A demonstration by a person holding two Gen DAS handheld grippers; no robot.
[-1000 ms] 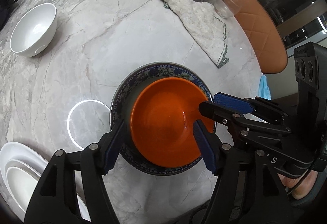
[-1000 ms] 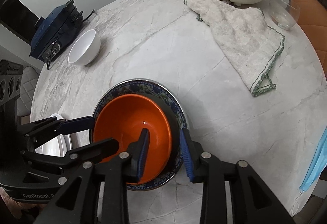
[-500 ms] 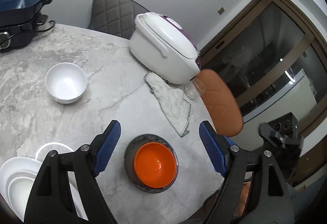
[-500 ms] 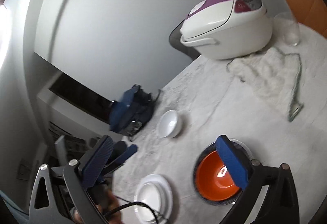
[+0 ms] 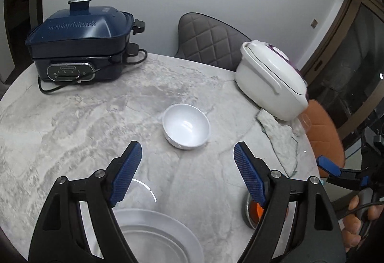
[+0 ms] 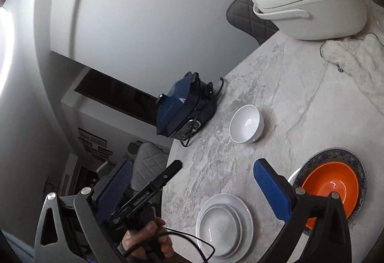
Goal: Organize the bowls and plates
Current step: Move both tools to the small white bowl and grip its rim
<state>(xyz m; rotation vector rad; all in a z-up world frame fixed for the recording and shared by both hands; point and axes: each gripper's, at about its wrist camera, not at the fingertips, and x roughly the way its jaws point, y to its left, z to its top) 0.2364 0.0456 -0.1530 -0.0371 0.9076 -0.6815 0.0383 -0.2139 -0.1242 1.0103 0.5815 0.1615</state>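
Marbled grey stone forms the round table (image 5: 72, 123), which carries a navy electric cooker (image 5: 81, 44) and a white rice cooker (image 5: 271, 83) at its far side, with a cloth (image 6: 355, 66) beside the latter. Near the middle stands a white bowl (image 5: 186, 126); an orange bowl (image 6: 332, 191) sits in a blue-patterned plate (image 6: 360, 167), just beside a stack of white plates (image 6: 224, 224). Both the left gripper (image 5: 188, 174) and right gripper (image 6: 192, 186) hang above the table with jaws spread wide, gripping nothing.

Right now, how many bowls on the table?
2. The white bowl stands alone mid-table; the orange bowl sits in the blue-rimmed plate near the table edge. None seem hidden.
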